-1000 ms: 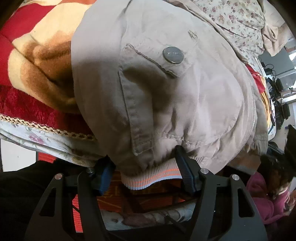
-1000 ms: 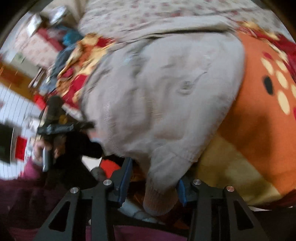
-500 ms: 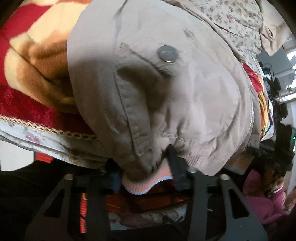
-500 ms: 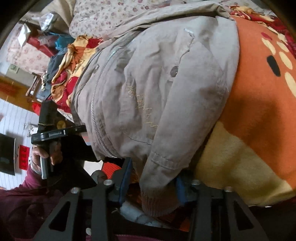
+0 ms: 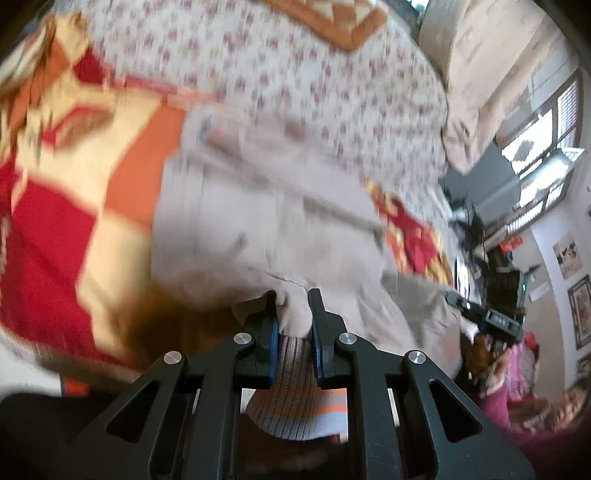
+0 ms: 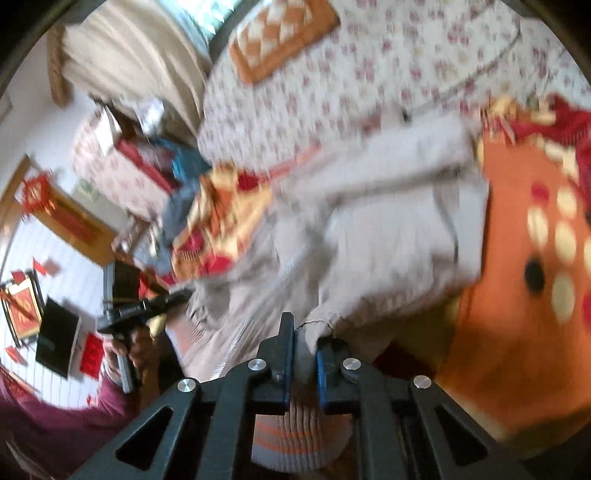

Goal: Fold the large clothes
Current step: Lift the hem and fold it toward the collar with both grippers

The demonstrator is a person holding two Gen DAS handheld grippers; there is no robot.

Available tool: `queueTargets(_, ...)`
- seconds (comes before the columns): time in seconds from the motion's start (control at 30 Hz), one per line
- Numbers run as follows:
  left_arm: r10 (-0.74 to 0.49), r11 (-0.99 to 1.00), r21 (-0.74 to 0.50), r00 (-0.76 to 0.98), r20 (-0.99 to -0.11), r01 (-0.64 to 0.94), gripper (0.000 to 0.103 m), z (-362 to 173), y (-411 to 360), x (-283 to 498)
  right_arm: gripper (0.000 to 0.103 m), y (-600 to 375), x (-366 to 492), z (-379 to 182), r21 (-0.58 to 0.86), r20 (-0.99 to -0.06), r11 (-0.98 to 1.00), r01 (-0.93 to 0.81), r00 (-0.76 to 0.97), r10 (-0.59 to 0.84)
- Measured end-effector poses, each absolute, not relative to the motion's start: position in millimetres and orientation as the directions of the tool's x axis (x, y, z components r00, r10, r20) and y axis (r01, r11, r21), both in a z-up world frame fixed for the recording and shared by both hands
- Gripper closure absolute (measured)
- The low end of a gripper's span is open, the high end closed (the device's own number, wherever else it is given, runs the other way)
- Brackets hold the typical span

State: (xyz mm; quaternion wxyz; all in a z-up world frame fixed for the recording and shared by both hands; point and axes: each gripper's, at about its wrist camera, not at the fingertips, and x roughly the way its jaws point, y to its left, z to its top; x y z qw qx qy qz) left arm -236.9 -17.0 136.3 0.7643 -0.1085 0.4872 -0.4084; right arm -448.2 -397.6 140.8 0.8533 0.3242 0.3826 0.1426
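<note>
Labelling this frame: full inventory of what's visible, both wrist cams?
jacket: 1, beige, on the bed, striped hem pinched by both grippers
blanket: 1, orange, red and cream, under the jacket
sheet: 1, white floral, beyond the jacket
cushion: 1, orange and cream, on the sheet
curtain: 1, cream, by the window
left gripper: black, blue pads, closing on the hem
right gripper: black, blue pads, shut on the hem

Red and orange patterned blanket (image 5: 55, 236), floral sheet (image 5: 295, 85), cream curtain (image 6: 140, 62), window (image 5: 546, 166), framed wall pictures (image 5: 580, 310)
</note>
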Motion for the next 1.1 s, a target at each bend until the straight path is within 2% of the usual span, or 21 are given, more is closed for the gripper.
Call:
queueTargets(0.17, -0.746, 0.649, -0.567, 0.280, -0.604, 0.507, 0.090, 162, -43, -173, 0.095, -436, -404, 165, 0.674, -0.511, 0.737, 0.061, 0.758, 0.405)
queueTargets(0.37, -0.709, 0.703, -0.572, 0.355, -0.609, 0.422, 0.090, 157, -97, -81, 0.096, -493, -337, 165, 0.631, -0.570, 0.750, 0.199, 0.775, 0.274)
queueTargets(0.63, -0.650, 0.760, -0.562, 0.372, -0.663, 0.326, 0.090, 106, -149, -8, 0.098, -549, -247, 109, 0.566, -0.678, 0.742, 0.360, 0.715, 0.170)
queueTargets(0.77, -0.641, 0.768, -0.570, 0.344, -0.686, 0.292, 0.087, 78, -151, 14, 0.097, -568, -224, 75, 0.605, -0.675, 0.694, 0.389, 0.713, 0.189)
queueTargets(0.87, -0.645, 0.764, -0.574, 0.333, -0.688, 0.294, 0.087, 74, -150, 17, 0.095, -571, -229, 74, 0.632, -0.654, 0.678, 0.376, 0.728, 0.206)
queueTargets(0.93, -0.645, 0.764, -0.565, 0.345, -0.682, 0.311, 0.087, 78, -152, 13, 0.092, -564, -231, 89, 0.612, -0.649, 0.711, 0.346, 0.733, 0.202)
queueTargets(0.97, -0.645, 0.764, -0.562, 0.350, -0.679, 0.317, 0.087, 80, -153, 11, 0.085, -559, -231, 95, 0.602, -0.642, 0.729, 0.326, 0.740, 0.200)
queueTargets(1.0, -0.646, 0.763, -0.561, 0.355, -0.676, 0.320, 0.087, 81, -154, 9, 0.071, -553, -233, 104, 0.589, -0.634, 0.750, 0.301, 0.748, 0.197)
queueTargets(1.07, -0.652, 0.758, -0.569, 0.360, -0.667, 0.319, 0.087, 81, -154, 6, 0.053, -543, -235, 112, 0.577, -0.625, 0.769, 0.277, 0.755, 0.197)
queueTargets(1.1, -0.654, 0.756, -0.572, 0.361, -0.665, 0.316, 0.087, 80, -154, 6, 0.053, -539, -236, 115, 0.573, -0.620, 0.774, 0.270, 0.760, 0.195)
